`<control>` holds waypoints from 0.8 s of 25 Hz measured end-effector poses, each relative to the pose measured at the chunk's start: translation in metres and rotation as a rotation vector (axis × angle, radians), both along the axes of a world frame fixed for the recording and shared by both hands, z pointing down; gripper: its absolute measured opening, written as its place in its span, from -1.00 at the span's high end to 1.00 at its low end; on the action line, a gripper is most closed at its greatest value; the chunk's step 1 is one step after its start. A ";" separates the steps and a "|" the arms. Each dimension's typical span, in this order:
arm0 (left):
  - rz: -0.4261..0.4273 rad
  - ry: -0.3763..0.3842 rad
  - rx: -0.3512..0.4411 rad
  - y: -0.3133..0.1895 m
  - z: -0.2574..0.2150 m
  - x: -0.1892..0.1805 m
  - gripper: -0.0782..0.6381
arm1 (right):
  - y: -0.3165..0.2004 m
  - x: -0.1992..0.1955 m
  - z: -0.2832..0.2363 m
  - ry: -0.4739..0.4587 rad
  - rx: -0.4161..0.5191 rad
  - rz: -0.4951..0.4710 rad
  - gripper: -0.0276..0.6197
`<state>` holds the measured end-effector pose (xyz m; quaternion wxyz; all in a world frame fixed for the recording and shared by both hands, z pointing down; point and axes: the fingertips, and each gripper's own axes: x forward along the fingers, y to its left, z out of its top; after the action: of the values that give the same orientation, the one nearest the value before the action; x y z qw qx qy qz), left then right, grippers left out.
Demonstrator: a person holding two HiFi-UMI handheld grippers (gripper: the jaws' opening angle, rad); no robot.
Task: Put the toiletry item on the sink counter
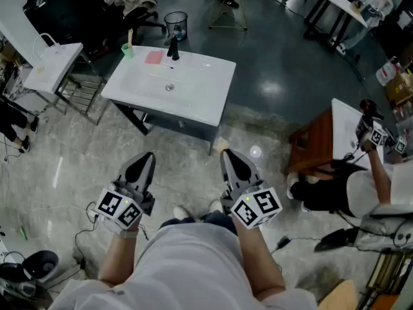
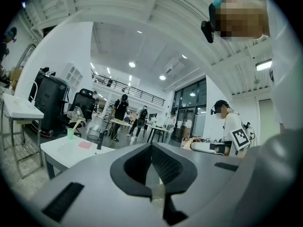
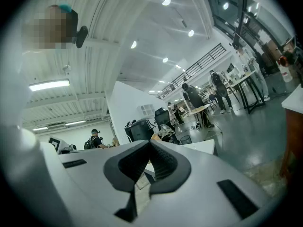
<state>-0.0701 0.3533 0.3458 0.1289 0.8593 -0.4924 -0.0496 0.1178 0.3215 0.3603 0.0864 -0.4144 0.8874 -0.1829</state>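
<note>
1. My left gripper (image 2: 152, 146) has its fingers (image 2: 166, 166) together at the tips. The ribbed black pads bow outward behind the tips and enclose an empty diamond-shaped gap. The body is smooth grey plastic.
2. My right gripper (image 3: 149, 143) is closed the same way: tips meeting, nothing between the ribbed pads. In the head view both grippers lie level over pale, veined stone floor (image 1: 64, 166), side by side and well short of the counter.
3. At far left stands a small white basin (image 1: 51, 63) on a thin metal frame.
4. The counter (image 1: 206, 102) is ahead of me, a glossy white rectangular slab with a shallow moulded bowl and a round metal drain (image 1: 169, 88).
5. On its back left corner a translucent green cup (image 1: 128, 50) stands upright with a pale stick in it.
6. Just right of the cup lies a flat pink square (image 1: 154, 57). I cannot tell whether it is soap or cloth.
7. Right of that rises a slim black tap (image 1: 173, 47), with a wire-mesh bin (image 1: 175, 24) on the floor behind it.
8. At right is a brown wooden stool (image 1: 316, 144), and beyond it another person (image 1: 361, 189) in white.
</note>
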 end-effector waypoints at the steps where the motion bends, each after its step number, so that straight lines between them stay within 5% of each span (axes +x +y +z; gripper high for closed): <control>1: 0.000 -0.001 -0.001 0.000 0.000 0.002 0.73 | -0.001 0.002 -0.001 -0.003 0.000 0.000 0.85; 20: -0.040 -0.049 -0.007 -0.059 -0.009 0.096 0.73 | -0.063 0.086 -0.007 -0.045 0.005 -0.065 0.85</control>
<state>0.0262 0.2946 0.3368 0.1188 0.8497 -0.5128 -0.0295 0.2034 0.2590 0.3538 0.1014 -0.3809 0.8986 -0.1927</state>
